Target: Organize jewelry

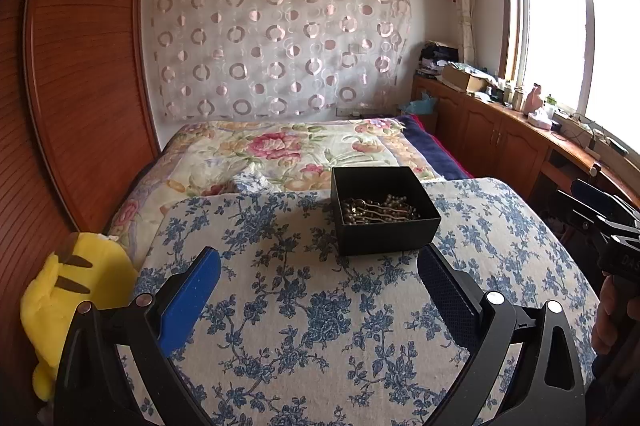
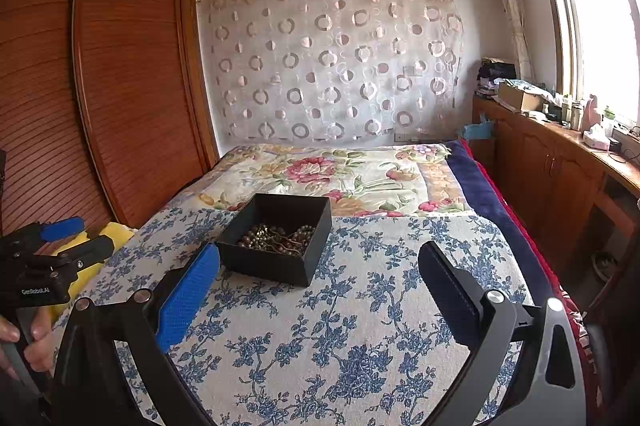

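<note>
Nearest you, your left gripper [image 1: 320,274] fills the bottom of its frame with both fingers spread wide and nothing between them, the blue pad [image 1: 192,298] lower left and the dark pad lower right, hovering over the blue-flowered cloth [image 1: 300,326]; your right gripper [image 2: 320,274] shows the same in its own view, released and empty, touching nothing. Just past the fingertips, at centre frame, sits the black box [image 1: 384,226] with the jewelry [image 1: 380,210] heaped inside: beads and chains knotted together. That tangle is your main risk, I judge: pinch one strand and the whole clump may lift with it, or tip the light box on the soft bedding. Closing on the box wall instead of a strand could also shove it toward the floral quilt [image 1: 280,146] behind. In the left view's right edge your other tool sits close, so crossing paths could knock them together.
</note>
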`<state>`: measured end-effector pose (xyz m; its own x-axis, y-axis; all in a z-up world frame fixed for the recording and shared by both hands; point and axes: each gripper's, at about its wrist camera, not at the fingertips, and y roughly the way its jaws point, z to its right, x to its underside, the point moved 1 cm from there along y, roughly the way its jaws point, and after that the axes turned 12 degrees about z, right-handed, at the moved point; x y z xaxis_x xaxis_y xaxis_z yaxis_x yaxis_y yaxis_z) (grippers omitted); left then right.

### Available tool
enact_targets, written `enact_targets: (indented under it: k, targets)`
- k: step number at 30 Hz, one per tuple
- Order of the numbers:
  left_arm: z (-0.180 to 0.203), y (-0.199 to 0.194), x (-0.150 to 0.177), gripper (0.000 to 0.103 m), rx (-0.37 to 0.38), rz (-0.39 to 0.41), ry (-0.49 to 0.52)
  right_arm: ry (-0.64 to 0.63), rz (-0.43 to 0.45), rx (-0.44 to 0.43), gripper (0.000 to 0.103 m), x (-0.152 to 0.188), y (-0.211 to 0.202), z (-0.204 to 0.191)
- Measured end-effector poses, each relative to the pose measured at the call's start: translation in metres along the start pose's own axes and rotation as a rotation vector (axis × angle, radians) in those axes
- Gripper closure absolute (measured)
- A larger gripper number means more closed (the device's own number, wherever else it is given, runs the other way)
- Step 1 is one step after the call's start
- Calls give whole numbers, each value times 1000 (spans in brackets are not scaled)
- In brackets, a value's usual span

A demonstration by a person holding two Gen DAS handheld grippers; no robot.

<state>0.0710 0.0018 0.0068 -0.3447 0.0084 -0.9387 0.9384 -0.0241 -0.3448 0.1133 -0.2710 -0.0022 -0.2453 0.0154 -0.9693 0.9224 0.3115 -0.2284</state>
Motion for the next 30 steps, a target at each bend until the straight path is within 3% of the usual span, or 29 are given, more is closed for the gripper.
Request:
enact_targets:
  k: [30]
  targets:
    - [-1, -6, -11, 8, -1, 12, -1, 2, 0, -3, 3, 2, 2, 0]
